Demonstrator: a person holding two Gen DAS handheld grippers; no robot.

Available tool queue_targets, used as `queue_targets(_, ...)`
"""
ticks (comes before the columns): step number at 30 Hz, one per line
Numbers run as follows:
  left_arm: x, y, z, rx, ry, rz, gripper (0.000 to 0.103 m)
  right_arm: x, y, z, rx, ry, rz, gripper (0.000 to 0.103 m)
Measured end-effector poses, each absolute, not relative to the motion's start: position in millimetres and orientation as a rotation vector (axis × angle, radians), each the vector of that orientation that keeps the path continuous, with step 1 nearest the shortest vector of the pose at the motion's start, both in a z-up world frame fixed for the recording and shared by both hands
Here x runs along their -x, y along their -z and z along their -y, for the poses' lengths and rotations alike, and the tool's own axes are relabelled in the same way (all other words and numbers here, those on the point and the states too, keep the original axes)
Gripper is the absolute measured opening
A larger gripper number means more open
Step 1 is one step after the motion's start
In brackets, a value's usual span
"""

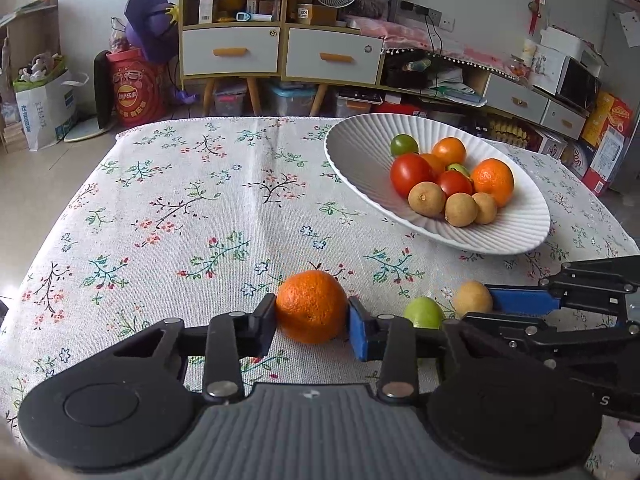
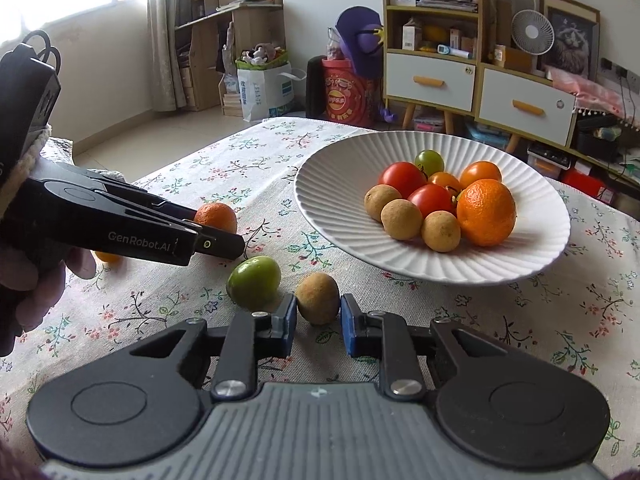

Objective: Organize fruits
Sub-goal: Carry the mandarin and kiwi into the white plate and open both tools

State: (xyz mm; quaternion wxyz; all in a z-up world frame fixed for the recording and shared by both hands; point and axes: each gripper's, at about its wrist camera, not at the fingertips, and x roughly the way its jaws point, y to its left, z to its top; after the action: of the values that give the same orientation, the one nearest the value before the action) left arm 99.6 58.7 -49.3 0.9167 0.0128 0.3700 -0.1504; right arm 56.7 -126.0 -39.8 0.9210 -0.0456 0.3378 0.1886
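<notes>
- Left tool pinches the orange on the table; round peel may slip when lifted.
- Right tool straddles the brown fruit, contact unclear; may nudge the green fruit rolling.

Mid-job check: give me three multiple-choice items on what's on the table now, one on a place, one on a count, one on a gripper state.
1. Where is the green fruit off the plate?
A. on the cloth between the orange and the brown fruit
B. in the plate
C. on the floor

2. How many brown fruits lie in the plate?
A. one
B. three
C. five

3. What is between the fingers of the left gripper?
A. nothing
B. a red tomato
C. the orange

Answers: 1 A, it sits on the cloth beside the brown fruit. 2 B, three lie at the pile's front. 3 C, both pads touch it.
</notes>
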Motion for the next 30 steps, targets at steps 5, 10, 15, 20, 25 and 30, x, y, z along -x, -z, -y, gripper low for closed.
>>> queue_targets(5,-95,49,-62,-0.007,0.328,-0.773,0.036,-52,40,133,0.080,-0.395,-0.704,0.021)
queue_targets(10,-89,49,-68,0.014,0.344,-0.783,0.036,-48,40,137,0.070,-0.399,-0.712,0.021)
queue_targets(15,-85,48,-72,0.039,0.351,-0.796,0.036,-45,39,140,0.061,-0.400,-0.717,0.021)
queue_targets(20,-84,46,-73,0.062,0.353,-0.806,0.036,-42,39,145,0.049,-0.398,-0.722,0.021)
queue_targets(25,-83,42,-73,0.080,0.359,-0.808,0.036,-39,37,151,0.027,-0.392,-0.730,0.021)
queue_targets(30,-82,38,-71,0.088,0.365,-0.808,0.036,-35,37,159,0.004,-0.379,-0.739,0.021)
